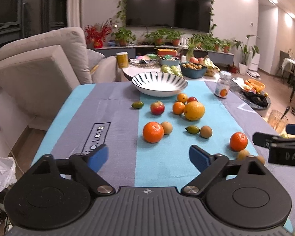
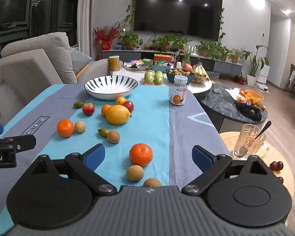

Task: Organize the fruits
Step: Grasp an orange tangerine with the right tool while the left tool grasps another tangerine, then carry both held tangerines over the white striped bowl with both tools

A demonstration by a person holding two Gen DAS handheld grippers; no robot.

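Fruit lies loose on a blue and grey tablecloth (image 1: 116, 137). A striped white bowl (image 1: 159, 84) stands empty at the far end. A yellow lemon (image 1: 194, 111) sits among small oranges and red apples. One mandarin (image 1: 153, 132) lies ahead of my left gripper (image 1: 148, 156), which is open with nothing between its blue pads. Another mandarin (image 2: 141, 154) lies just beyond my right gripper (image 2: 148, 155), also open and empty, with brown longans (image 2: 135, 172) under it. Small green fruits (image 2: 103, 132) lie between. The right gripper's side shows at the right edge (image 1: 279, 143) of the left wrist view.
A small jar with an orange label (image 2: 178, 92) stands at the cloth's right side. A sofa (image 1: 39, 74) is on the left. Low tables behind carry more fruit, bowls and a yellow can (image 2: 114, 63). A glass with a spoon (image 2: 249, 140) sits on a round wooden table at right.
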